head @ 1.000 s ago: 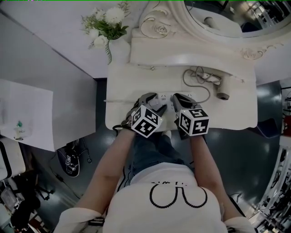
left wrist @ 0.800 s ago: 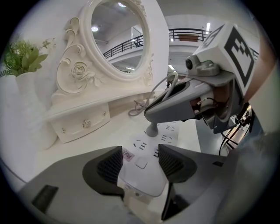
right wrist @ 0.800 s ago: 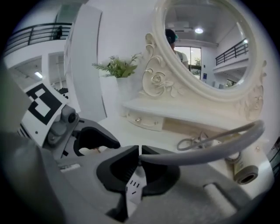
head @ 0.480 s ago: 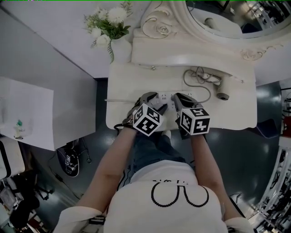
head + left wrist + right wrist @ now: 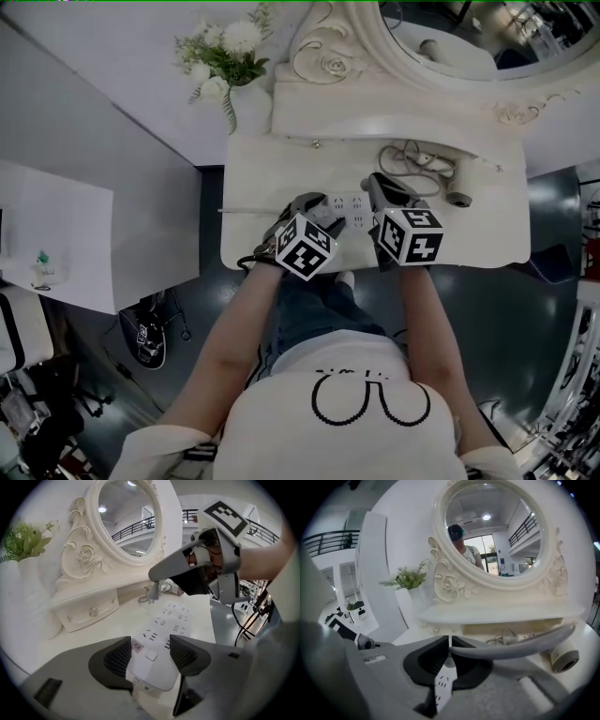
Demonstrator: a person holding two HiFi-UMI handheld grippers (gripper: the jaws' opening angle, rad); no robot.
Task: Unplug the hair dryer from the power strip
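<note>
Head view, directions taken from the tabletop centre.

- Cream-white carved vanity table [image 5: 487,234]: fills mid-frame, with a raised shelf along its back edge.
- Oval mirror in an ornate cream frame [image 5: 487,37]: at 1 o'clock. In the left gripper view its glass reflects a ceiling light and a balcony railing.
- Carved rose relief [image 5: 323,61]: on the frame's base, at 12 o'clock.
- Shallow cream drawer with a small metal knob [image 5: 89,613]: sits under the shelf.
- White ceramic vase [image 5: 246,103]: at 11 o'clock, just beside the shelf's left end. It holds a green-and-white flower sprig [image 5: 220,52].
- Dark glossy floor [image 5: 487,319]: runs from 3 to 9 o'clock.
- White flat panel [image 5: 56,234]: at 9 o'clock, well apart from the table.
- Black shoe [image 5: 145,333]: on the floor at 8 o'clock.
</note>
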